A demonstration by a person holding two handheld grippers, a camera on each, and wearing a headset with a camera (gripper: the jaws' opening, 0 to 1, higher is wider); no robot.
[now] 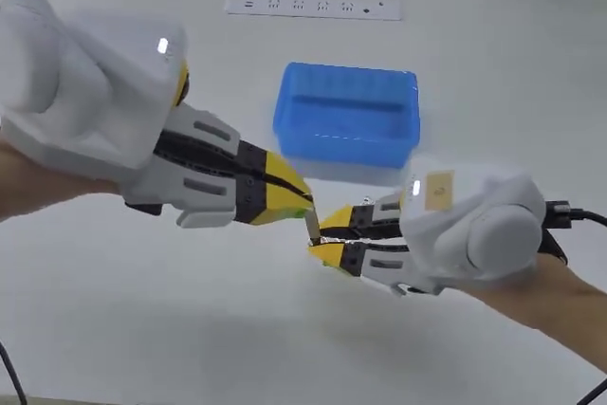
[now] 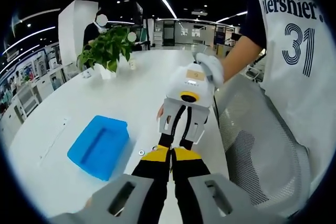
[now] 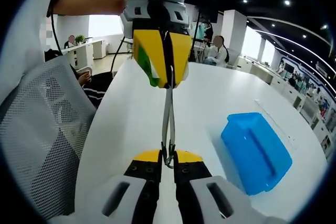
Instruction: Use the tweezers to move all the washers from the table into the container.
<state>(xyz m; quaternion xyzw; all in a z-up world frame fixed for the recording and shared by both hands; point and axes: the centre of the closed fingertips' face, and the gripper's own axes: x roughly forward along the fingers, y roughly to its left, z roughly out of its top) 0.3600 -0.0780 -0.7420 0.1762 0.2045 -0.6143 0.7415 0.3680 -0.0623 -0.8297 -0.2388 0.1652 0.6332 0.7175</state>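
Note:
Thin metal tweezers (image 3: 168, 121) span the short gap between my two grippers, above the white table (image 1: 455, 35). My left gripper (image 1: 303, 201) comes in from the left, its yellow tips shut on one end. My right gripper (image 1: 321, 235) faces it from the right, shut on the other end (image 3: 167, 157). In the right gripper view the left gripper (image 3: 169, 77) hangs straight ahead. One small washer (image 2: 142, 152) lies on the table beside the blue container (image 2: 100, 145). The container (image 1: 347, 113) sits just beyond the grippers and looks empty.
A white power strip (image 1: 313, 7) lies at the far edge of the table behind the container. A mesh chair (image 2: 262, 150) stands off the table's side, and a potted plant (image 2: 107, 51) at its far end. A black cable (image 1: 583, 218) trails from the right gripper.

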